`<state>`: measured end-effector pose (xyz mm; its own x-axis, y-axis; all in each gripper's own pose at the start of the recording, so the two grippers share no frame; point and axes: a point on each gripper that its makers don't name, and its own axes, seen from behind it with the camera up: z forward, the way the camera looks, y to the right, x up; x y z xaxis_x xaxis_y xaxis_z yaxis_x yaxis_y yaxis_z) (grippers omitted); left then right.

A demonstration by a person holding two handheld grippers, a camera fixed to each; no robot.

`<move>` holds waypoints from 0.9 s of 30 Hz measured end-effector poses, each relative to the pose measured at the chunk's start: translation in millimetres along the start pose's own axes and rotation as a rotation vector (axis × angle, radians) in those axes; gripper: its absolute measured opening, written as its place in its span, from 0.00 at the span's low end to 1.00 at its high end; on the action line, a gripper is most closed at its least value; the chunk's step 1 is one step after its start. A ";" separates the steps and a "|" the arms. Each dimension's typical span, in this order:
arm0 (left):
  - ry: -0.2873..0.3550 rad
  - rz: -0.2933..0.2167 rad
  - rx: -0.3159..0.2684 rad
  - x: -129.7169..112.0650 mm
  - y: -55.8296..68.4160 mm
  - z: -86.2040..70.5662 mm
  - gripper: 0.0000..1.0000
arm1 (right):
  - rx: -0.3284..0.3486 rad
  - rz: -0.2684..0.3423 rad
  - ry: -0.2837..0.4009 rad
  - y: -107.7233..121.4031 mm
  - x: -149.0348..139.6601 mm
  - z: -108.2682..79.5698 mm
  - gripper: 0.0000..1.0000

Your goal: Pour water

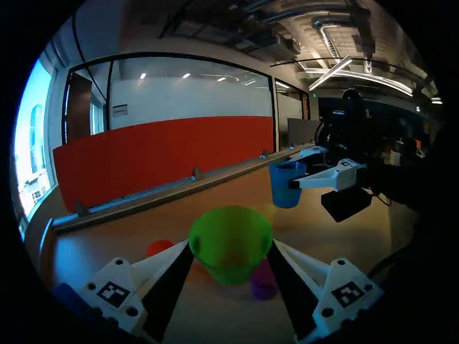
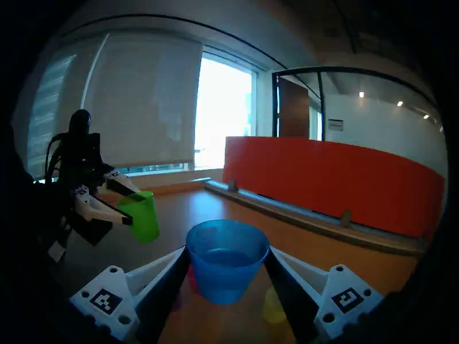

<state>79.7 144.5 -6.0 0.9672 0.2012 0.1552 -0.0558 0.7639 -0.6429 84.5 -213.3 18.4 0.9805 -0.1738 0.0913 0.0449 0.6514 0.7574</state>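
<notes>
The left claw (image 1: 229, 245) is clamped on the green cup (image 1: 230, 255), one finger against each side, and holds it upright above the counter (image 1: 189, 209). The right claw (image 2: 227, 252) grips the blue cup (image 2: 226, 275) the same way. That cup hangs upright too, to the right of the green cup and beyond it, well apart.

A water line seems to show inside the blue cup, so I judge it to be the pourer. To pour well, bring the blue cup's lip just above the green cup's rim, keep the green cup level and steady, and tip slowly so the stream lands inside.

The green cup's inside is hard to read, and I cannot tell whether it holds anything. A purple cup (image 1: 264, 282) sits on the counter below the green cup, partly hidden by it. A red-orange cup (image 1: 159, 247) to the green cup's left is cut off by the claw's finger.
</notes>
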 end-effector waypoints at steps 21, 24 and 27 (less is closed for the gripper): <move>0.072 -0.017 0.033 16.7 -11.1 -8.1 0.86 | -0.020 0.011 0.045 -5.5 10.0 0.8 0.91; 0.078 -0.018 0.032 19.1 -10.6 -9.2 0.86 | -0.020 0.009 0.047 -5.6 10.6 0.9 0.91; 0.082 -0.019 0.034 21.0 -10.9 -10.2 0.86 | -0.019 0.009 0.046 -6.2 11.4 1.0 0.91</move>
<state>103.2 134.2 -3.4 0.9852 0.1363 0.1043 -0.0439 0.7875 -0.6147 95.2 -220.0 15.4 0.9887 -0.1340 0.0675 0.0395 0.6667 0.7442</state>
